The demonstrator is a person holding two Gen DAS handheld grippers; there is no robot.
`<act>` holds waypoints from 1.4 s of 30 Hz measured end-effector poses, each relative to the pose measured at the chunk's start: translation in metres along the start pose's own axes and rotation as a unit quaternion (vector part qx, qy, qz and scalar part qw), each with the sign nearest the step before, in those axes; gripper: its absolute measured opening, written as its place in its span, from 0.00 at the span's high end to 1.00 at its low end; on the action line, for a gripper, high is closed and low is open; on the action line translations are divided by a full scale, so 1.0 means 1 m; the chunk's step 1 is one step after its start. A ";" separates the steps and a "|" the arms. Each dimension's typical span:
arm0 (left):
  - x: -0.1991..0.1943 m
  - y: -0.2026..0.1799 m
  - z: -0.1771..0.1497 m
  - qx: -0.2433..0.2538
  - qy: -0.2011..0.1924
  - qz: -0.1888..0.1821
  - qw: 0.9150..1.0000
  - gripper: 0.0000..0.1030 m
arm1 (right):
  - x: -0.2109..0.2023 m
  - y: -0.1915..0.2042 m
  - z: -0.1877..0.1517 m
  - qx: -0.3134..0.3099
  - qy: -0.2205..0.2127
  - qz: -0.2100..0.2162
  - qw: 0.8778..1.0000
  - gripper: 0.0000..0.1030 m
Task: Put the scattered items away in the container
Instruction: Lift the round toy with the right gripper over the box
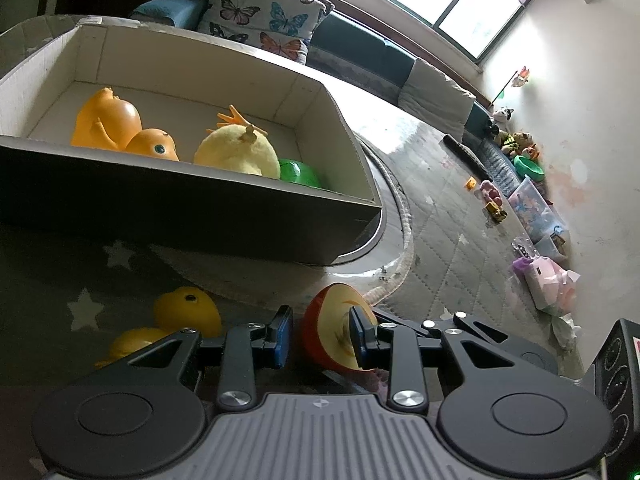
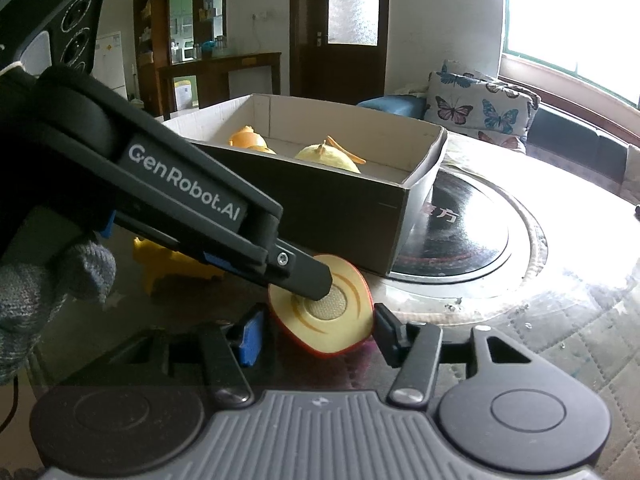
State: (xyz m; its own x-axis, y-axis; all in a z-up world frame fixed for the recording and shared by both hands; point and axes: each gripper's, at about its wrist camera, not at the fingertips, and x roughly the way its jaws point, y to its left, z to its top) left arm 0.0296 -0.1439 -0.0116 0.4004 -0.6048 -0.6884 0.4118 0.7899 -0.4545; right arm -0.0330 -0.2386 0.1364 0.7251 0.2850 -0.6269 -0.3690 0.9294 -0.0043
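Note:
A toy apple half (image 1: 334, 328), red skin and cream cut face, lies on the table in front of the cardboard box (image 1: 200, 208). My left gripper (image 1: 320, 334) is open around it, one pad against the cut face. In the right wrist view my right gripper (image 2: 316, 334) is also open around the apple half (image 2: 324, 320), and the left gripper's finger (image 2: 296, 276) rests on the cut face. The box (image 2: 352, 220) holds an orange duck (image 1: 116, 124), a yellow plush chick (image 1: 238, 152) and a green toy (image 1: 300, 174). A yellow rubber duck (image 1: 184, 312) lies on the table left of the apple.
A round black turntable (image 2: 460, 232) sits under the box's right end. Butterfly cushions (image 1: 264, 12) and a bench run behind the table. Toys and plastic bins (image 1: 532, 204) line the floor by the wall. A gloved hand (image 2: 40, 288) holds the left gripper.

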 end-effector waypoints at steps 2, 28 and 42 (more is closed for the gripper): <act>0.000 0.000 0.000 -0.001 0.000 -0.004 1.000 0.71 | 0.000 -0.001 0.000 0.002 0.000 0.000 1.000 0.47; -0.034 -0.010 0.013 0.006 -0.039 -0.016 0.999 0.72 | -0.019 0.009 0.019 -0.018 -0.047 -0.015 0.999 0.47; -0.038 -0.013 0.058 0.018 -0.074 -0.008 0.997 0.72 | -0.008 0.001 0.064 -0.024 -0.080 -0.027 0.996 0.47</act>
State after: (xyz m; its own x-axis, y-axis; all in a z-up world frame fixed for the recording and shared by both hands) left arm 0.0565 -0.1367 0.0529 0.5091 -0.6277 -0.5889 0.4469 0.7775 -0.4425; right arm -0.0015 -0.2253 0.1914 0.8269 0.2716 -0.4925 -0.3510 0.9334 -0.0746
